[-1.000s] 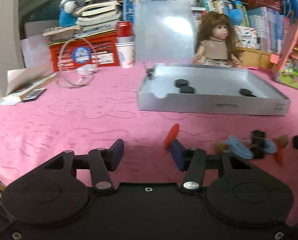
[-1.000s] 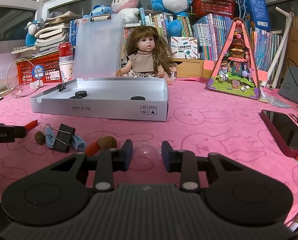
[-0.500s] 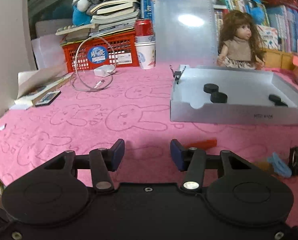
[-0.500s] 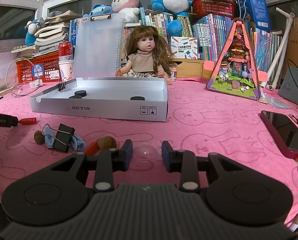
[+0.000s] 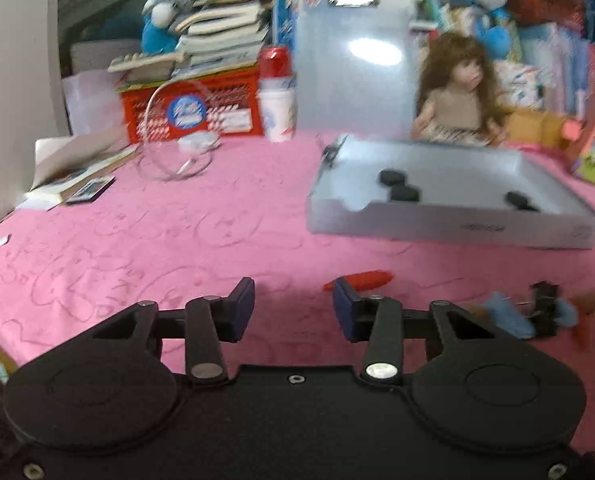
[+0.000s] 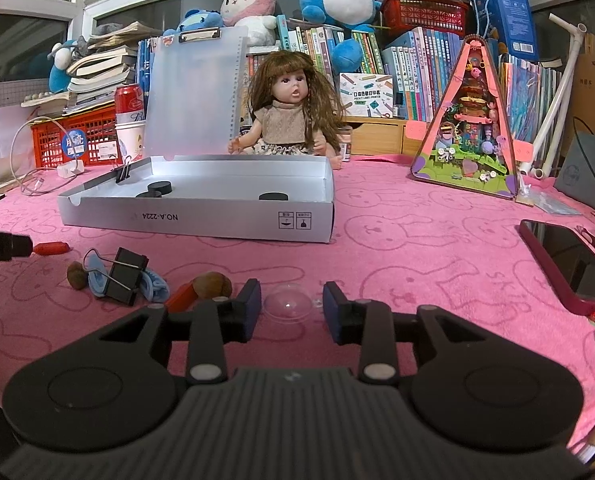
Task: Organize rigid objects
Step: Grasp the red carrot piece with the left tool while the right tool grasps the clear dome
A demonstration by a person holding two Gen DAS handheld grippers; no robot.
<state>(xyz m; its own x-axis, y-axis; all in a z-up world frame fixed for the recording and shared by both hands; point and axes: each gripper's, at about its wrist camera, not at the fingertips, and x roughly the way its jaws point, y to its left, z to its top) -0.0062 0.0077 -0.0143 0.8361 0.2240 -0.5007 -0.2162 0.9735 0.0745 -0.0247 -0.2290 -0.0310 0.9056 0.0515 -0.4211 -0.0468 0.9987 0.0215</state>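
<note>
Two hand-held grippers are in play: my left hand-held gripper (image 5: 293,306) hovers low over the pink table (image 5: 137,240) with its jaws apart and empty, the red piece (image 5: 359,280) lying just beyond its right fingertip. Further right, the binder clip (image 6: 123,276), the brown nut (image 6: 212,285) and the clear dome (image 6: 287,305) wait short of the grey box (image 6: 201,222). My right hand-held gripper (image 6: 291,312) is spread around the dome without pinching it, so I judge I should centre, close gently and lift straight, since it looks slippery.
</note>
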